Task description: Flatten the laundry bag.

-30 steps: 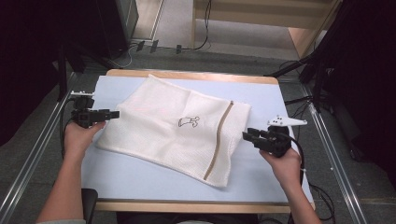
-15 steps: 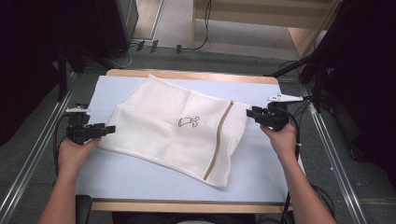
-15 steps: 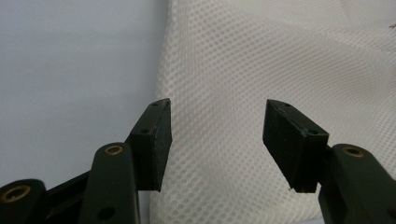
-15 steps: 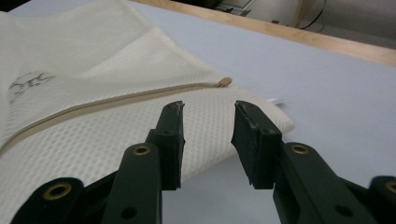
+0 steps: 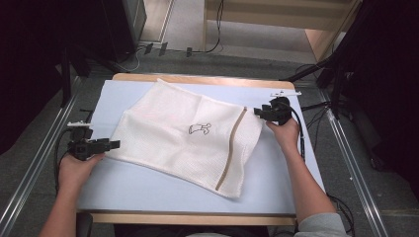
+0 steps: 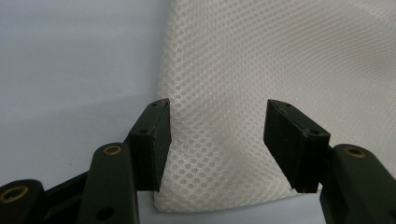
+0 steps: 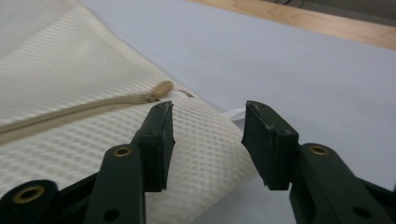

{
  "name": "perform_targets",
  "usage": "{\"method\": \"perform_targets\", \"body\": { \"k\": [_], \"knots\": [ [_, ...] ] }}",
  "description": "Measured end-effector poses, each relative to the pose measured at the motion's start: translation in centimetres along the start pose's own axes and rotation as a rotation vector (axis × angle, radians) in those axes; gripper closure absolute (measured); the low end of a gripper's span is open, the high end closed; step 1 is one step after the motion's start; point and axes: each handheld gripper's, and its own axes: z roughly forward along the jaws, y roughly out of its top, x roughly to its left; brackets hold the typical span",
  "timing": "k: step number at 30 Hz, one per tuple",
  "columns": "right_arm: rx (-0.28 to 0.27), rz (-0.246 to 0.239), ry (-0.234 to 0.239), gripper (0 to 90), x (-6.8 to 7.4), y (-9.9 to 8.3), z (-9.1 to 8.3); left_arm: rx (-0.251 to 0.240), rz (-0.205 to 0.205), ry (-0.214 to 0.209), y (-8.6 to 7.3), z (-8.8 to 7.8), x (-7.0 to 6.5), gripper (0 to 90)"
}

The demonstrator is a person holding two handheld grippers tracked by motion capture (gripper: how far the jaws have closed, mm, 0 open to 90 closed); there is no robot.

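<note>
The white mesh bag (image 5: 185, 138) lies flat and skewed on the pale blue table cover (image 5: 148, 190), its tan zipper (image 5: 231, 148) running across the end nearest your right hand, a small dark printed figure (image 5: 199, 129) near its middle. Everything below is placed from that bag.

Your left gripper (image 5: 109, 144) sits at the bag's left corner with its jaws spread, and in the left gripper view that corner of mesh (image 6: 219, 154) lies between them, unpinched. Your right gripper (image 5: 259, 112) is at the bag's upper right edge, close to the zipper's end, jaws likewise apart; the zipper pull (image 7: 159, 91) lies just beyond the left jaw, and the bag's rounded edge (image 7: 219, 154) sits under the gap.

The likeliest trouble is a shallow bite. The mesh is thin and slack (it already bunches a little at the left corner), so if you close too near the hem you may catch one layer only, and the bag would open or slide out once lifted. On the right, closing over the zipper pull instead of cloth would give a hard, slippery hold that could twist free. If one side grips before the other, pulling would drag the bag across the cover and crease it rather than raise it evenly. The bag's far corner lies close to the wooden table edge (image 5: 197, 79), so a push forward could tip it over.
</note>
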Motion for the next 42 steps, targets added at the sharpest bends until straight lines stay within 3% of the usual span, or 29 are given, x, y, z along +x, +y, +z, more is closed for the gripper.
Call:
{"method": "perform_targets", "body": {
  "k": [3, 5, 7, 9, 11, 14, 16, 22, 24, 30, 35, 37, 39, 42],
  "knots": [
    [0.051, 0.034, -0.002, 46.9, -1.2, -0.5, 1.2, 0.008, 0.014, 0.004, -0.2, 0.2, 0.0, 43.4],
    [0.071, 0.049, 0.0, 43.9, -1.6, -0.8, 1.6, 0.001, -0.007, -0.01, -0.2, 0.2, 0.2, 44.1],
    [0.084, 0.023, -0.029, 41.4, -1.8, -1.1, 2.1, -0.003, -0.023, -0.026, -0.3, 0.2, 0.4, 47.8],
    [0.084, 0.023, -0.023, 41.9, -1.9, -1.4, 2.5, -0.012, -0.025, -0.031, -0.4, 0.3, 0.6, 52.1],
    [0.08, 0.028, -0.036, 46.4, -1.9, -1.5, 2.5, -0.015, -0.039, -0.053, -0.5, 0.5, 0.6, 60.0],
    [0.074, 0.037, -0.061, 58.8, -1.7, -1.5, 2.4, -0.012, -0.018, -0.034, -0.5, 0.7, 0.3, 69.0],
    [0.081, 0.053, -0.035, 69.9, -1.6, -1.5, 2.3, -0.002, -0.019, -0.046, -0.5, 0.8, 0.3, 74.2],
    [0.102, 0.048, -0.025, 83.1, -1.1, -1.4, 2.3, 0.033, -0.005, -0.04, -0.1, 1.0, 0.4, 89.8],
    [0.11, 0.06, -0.021, 84.4, -1.1, -1.3, 2.2, 0.038, -0.016, -0.042, 0.2, 0.9, 0.6, 90.0],
    [0.122, 0.07, 0.0, 84.7, -1.5, -1.5, 0.5, -0.017, -0.028, -0.004, 2.2, 1.1, 1.7, 90.0],
    [0.135, 0.081, 0.023, 84.1, -1.3, -2.9, -1.0, -0.035, -0.03, -0.001, 3.9, 2.1, 2.4, 90.0],
    [0.131, 0.058, 0.016, 83.9, -1.0, -3.3, -1.6, -0.032, -0.043, -0.012, 4.4, 2.6, 2.9, 90.0],
    [0.124, 0.076, 0.028, 83.9, -0.8, -4.2, -2.4, -0.047, -0.062, -0.021, 4.9, 2.9, 3.2, 90.0],
    [0.127, 0.075, 0.042, 83.9, -0.3, -5.2, -3.3, -0.059, -0.055, -0.018, 5.5, 3.1, 3.2, 90.0]
  ]
}}
